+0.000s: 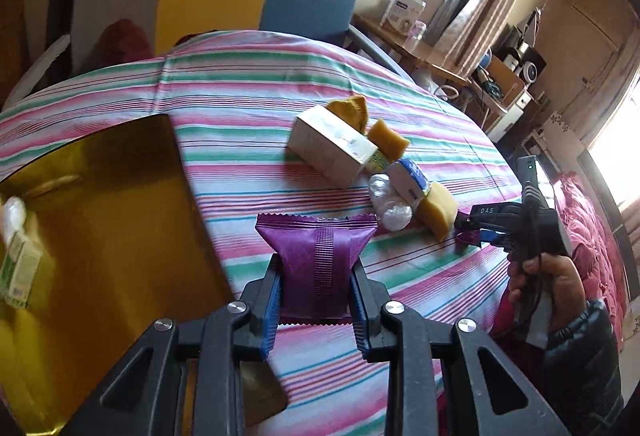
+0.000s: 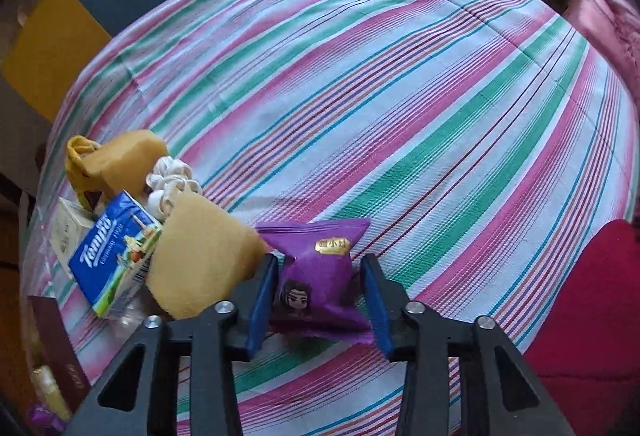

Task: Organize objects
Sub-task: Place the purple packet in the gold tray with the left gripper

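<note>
The left gripper (image 1: pixel 316 300) squeezes a purple snack pack (image 1: pixel 316 264), held up just beside the gold tray (image 1: pixel 120 203) on its left. The right gripper (image 2: pixel 320 296) has its jaws around a second purple pack (image 2: pixel 316 284) lying on the striped cloth (image 2: pixel 400 95); they look not quite closed, but that is hard to tell. Sponges (image 2: pixel 200 260), a tissue pack (image 2: pixel 116 256) and a white box (image 1: pixel 332 143) wait nearby. Chairs and a window stand behind.
</note>
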The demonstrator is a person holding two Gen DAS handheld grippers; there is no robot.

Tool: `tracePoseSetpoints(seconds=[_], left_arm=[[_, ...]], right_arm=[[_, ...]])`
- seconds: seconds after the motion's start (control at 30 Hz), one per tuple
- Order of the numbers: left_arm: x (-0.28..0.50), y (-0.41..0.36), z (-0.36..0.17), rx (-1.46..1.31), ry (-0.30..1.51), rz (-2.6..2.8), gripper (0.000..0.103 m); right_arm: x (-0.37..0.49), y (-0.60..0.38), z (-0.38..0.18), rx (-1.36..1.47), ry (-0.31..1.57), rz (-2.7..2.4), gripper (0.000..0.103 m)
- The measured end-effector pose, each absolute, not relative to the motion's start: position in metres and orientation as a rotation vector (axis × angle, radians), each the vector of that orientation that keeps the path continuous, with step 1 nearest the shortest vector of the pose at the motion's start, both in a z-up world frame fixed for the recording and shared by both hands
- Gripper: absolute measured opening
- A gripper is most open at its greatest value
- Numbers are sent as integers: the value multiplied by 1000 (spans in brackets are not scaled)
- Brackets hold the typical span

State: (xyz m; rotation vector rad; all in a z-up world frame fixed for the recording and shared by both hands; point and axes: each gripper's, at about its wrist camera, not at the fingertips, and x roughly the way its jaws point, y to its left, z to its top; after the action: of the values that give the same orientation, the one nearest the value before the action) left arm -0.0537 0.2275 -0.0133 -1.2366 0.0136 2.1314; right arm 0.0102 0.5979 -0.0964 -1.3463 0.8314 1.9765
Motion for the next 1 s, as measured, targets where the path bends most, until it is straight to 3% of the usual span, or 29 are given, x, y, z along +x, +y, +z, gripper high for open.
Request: tracePoseSetpoints(seconds=[0.47, 1.0], left_arm=[[-59, 14, -24, -1338, -95, 2519, 29], [-78, 12, -63, -1424, -55, 2490, 29]], right_arm=[[-2, 578, -103, -1450, 580, 1977, 37], [-13, 566, -103, -1471, 473, 1979, 37]])
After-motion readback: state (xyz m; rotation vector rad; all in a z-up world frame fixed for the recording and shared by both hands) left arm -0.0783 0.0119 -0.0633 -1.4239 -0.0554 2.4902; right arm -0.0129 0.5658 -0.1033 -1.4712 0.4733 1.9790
